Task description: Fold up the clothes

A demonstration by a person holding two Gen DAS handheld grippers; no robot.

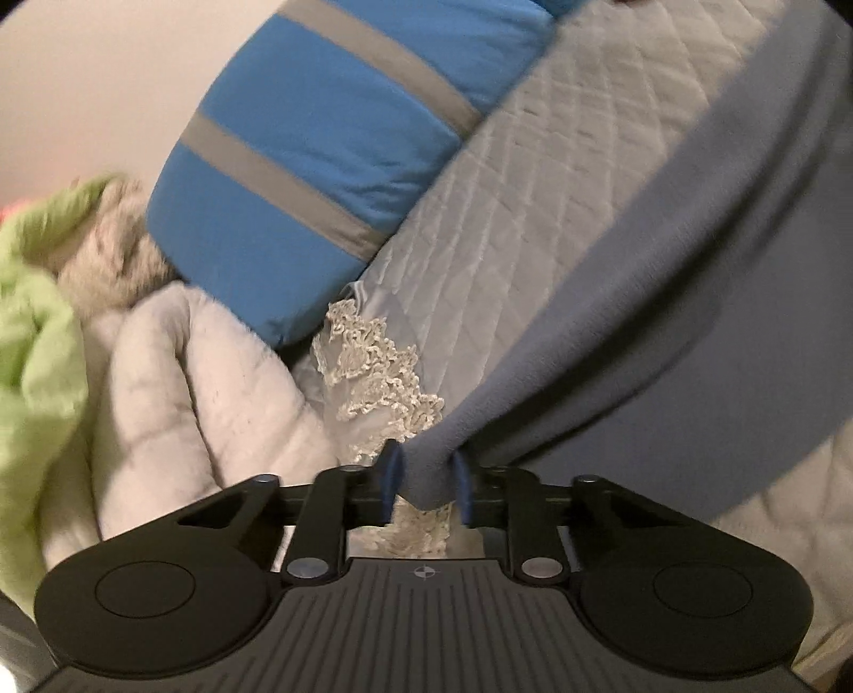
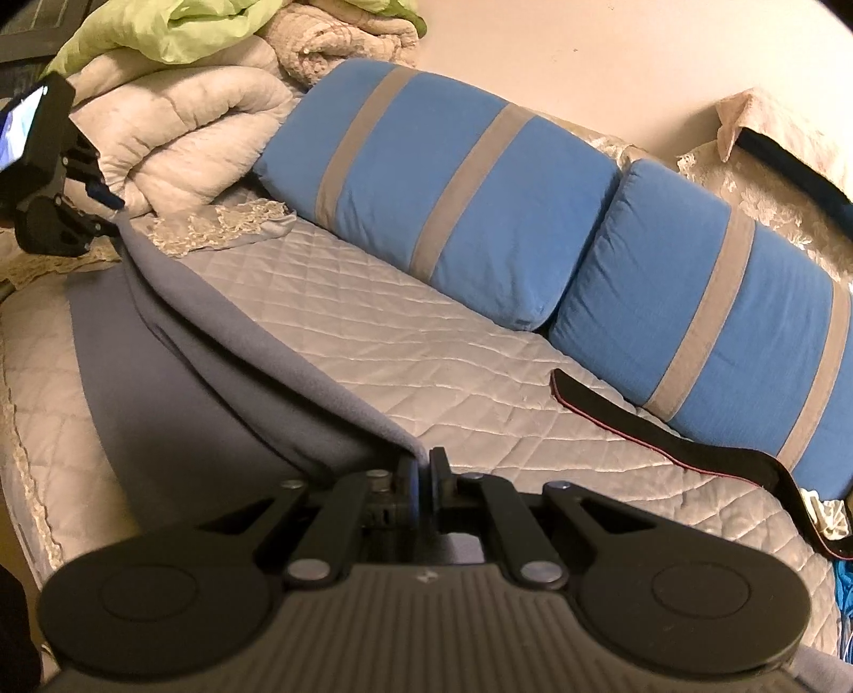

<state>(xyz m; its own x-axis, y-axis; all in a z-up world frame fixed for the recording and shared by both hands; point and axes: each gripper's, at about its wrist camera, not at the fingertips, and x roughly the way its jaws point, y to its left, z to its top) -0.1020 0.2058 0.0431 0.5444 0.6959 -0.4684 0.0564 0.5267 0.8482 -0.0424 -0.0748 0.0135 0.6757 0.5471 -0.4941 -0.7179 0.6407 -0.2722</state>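
The left gripper [image 1: 424,482] is clamped on a bunched corner of the grey-blue cloth [image 1: 666,298]; the right gripper [image 2: 425,480] pinches another edge of it between closed pads. The cloth hangs stretched between the two and drapes onto the quilted bedcover [image 2: 426,352] – part lifted, part lying flat. Beyond it a black strap [image 2: 666,442] lies on the cover. Farther back, two blue striped pillows [image 2: 453,202] rest against the wall, with a pale comforter [image 2: 186,128] and a green blanket [image 2: 160,26] heaped beside them.
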